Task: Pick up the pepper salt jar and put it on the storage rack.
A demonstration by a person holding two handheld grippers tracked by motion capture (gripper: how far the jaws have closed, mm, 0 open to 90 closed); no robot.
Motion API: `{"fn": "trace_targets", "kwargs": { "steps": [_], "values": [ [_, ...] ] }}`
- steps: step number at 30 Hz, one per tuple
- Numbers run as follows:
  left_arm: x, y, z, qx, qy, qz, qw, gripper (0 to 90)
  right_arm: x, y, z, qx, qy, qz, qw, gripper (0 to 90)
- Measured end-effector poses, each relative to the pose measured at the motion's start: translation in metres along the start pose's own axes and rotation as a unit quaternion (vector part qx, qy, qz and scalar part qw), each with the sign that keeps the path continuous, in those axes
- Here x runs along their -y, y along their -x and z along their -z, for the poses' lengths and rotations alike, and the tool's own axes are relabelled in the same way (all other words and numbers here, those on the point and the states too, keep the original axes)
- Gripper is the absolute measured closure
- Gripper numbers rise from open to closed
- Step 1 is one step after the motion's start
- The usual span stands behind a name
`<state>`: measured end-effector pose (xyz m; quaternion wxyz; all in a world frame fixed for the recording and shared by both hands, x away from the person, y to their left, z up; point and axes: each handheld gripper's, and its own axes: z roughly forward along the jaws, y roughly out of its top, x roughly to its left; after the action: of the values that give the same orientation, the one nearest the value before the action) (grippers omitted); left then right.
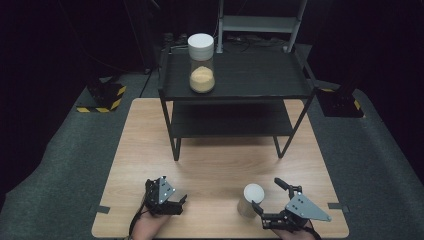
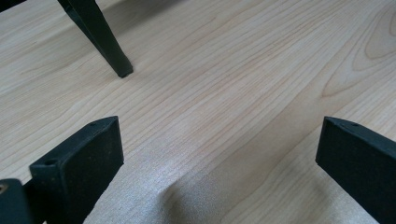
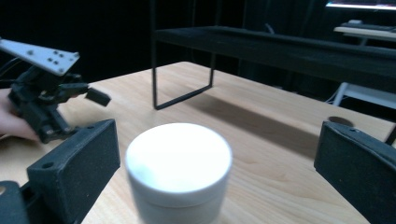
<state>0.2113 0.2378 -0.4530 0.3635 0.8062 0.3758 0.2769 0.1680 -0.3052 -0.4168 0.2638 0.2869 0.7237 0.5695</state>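
A small jar with a white lid (image 1: 252, 199) stands on the wooden table (image 1: 215, 160) near its front edge. My right gripper (image 1: 270, 196) is open around it. In the right gripper view the jar (image 3: 180, 168) sits between the spread jaws of the right gripper (image 3: 217, 163), nearer the left one and touching neither. My left gripper (image 1: 166, 194) rests low at the front left. In its own view the left gripper (image 2: 219, 154) is open over bare wood. A taller jar with a white lid and tan contents (image 1: 201, 65) stands on the black shelf's top tier (image 1: 250, 75).
The black two-tier shelf unit occupies the far half of the table, and one of its legs (image 2: 100, 37) stands ahead of the left gripper. The left gripper (image 3: 51, 102) and the hand holding it also appear in the right gripper view. Grey floor surrounds the table.
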Motion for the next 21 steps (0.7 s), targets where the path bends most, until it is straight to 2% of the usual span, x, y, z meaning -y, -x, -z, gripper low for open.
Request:
{"fn": "trace_targets", "kwargs": {
  "steps": [9,15,21],
  "values": [
    [0.000,-0.001,0.000,0.002,0.000,0.000,1.0000,1.1,0.002,-0.006,-0.009,-0.008,-0.027,-0.001,0.9996,0.0],
    [0.000,-0.001,0.000,0.003,0.001,-0.001,1.0000,1.1,0.008,-0.005,-0.016,-0.016,-0.041,-0.006,0.9990,0.0],
    [0.000,0.000,0.000,0.002,0.001,-0.002,1.0000,1.1,0.013,-0.003,-0.018,-0.020,-0.042,-0.016,0.9988,1.6]
  ]
}}
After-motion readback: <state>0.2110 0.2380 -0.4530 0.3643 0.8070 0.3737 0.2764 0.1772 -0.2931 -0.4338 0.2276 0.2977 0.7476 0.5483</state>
